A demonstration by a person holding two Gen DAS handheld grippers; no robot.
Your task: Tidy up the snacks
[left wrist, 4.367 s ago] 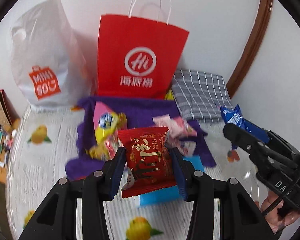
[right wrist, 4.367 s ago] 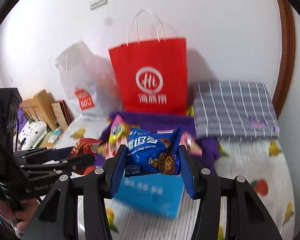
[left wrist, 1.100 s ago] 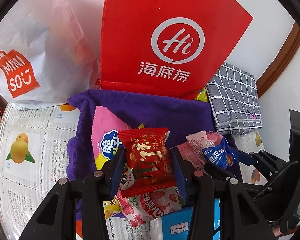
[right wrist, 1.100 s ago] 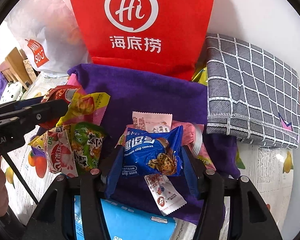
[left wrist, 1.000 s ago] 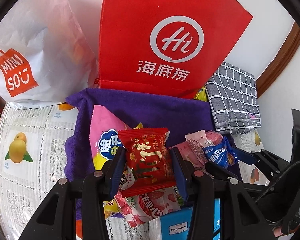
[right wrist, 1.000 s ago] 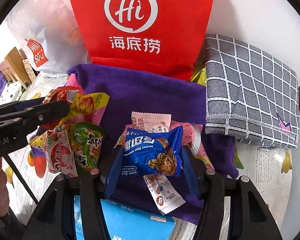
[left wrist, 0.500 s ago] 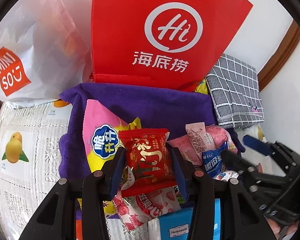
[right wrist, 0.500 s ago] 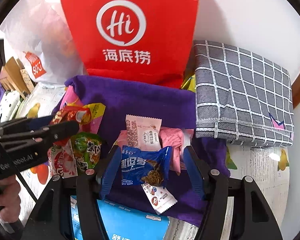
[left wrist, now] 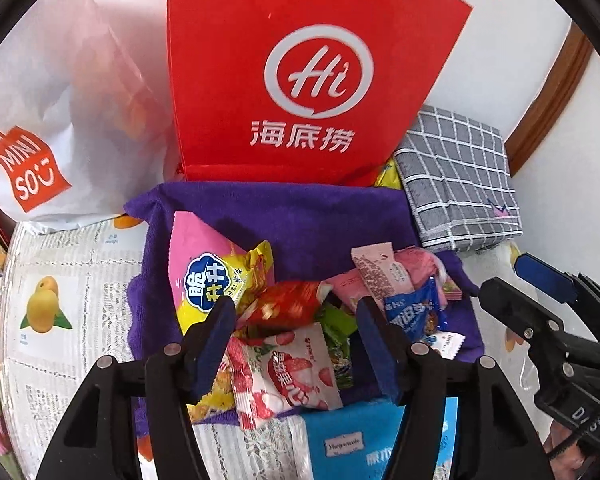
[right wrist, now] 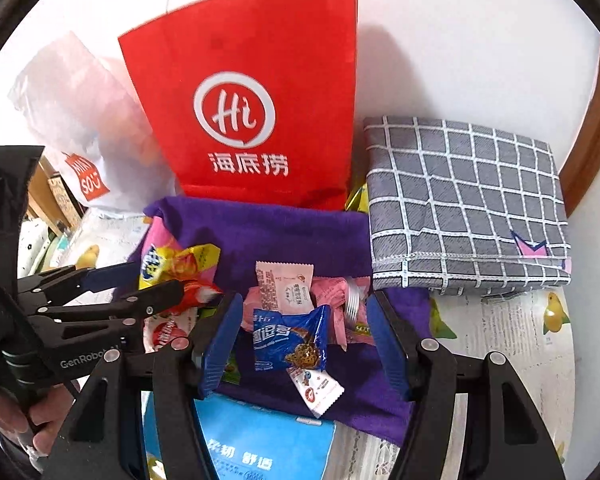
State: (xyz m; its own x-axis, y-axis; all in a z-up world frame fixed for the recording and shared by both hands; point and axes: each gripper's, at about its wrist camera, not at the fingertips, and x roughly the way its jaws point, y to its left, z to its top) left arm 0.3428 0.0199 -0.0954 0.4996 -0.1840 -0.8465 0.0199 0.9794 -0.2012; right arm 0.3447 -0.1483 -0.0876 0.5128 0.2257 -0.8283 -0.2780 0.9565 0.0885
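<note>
Hovering with both tools spread wide over a heap of snacks on a purple towel (left wrist: 300,216). Left tool (left wrist: 296,344) gaping, nothing between its blue pads, poised just above the red snack packet (left wrist: 288,304), which lies loose on the pile between a pink-and-yellow chip bag (left wrist: 208,276) and a strawberry-print sachet (left wrist: 288,372). Right tool (right wrist: 300,344) likewise parted and holding nothing, framing the blue chocolate-chip cookie packet (right wrist: 292,340), which rests on the towel tilted against a pink wrapper (right wrist: 286,286) and overlapping a small white sachet (right wrist: 318,390); neither pad seen touching it. In the left wrist view, same cookie packet (left wrist: 414,312) lying right of the left tool's right finger, beside more pink wrappers. Behind the towel, standing upright against the wall, a red paper bag (left wrist: 300,80) with a white "Hi" logo; to its left a white plastic Miniso bag (left wrist: 56,120); to its right a folded grey checked cloth (right wrist: 464,204), its near edge touching the towel. Just in front of the towel, a blue pack (right wrist: 260,440) lying flat, partly hidden by the tools. Underneath everything, a table covered in a white cloth printed with fruit (left wrist: 52,312). Each tool visible at the edge of the other's view, fingers apart.
</note>
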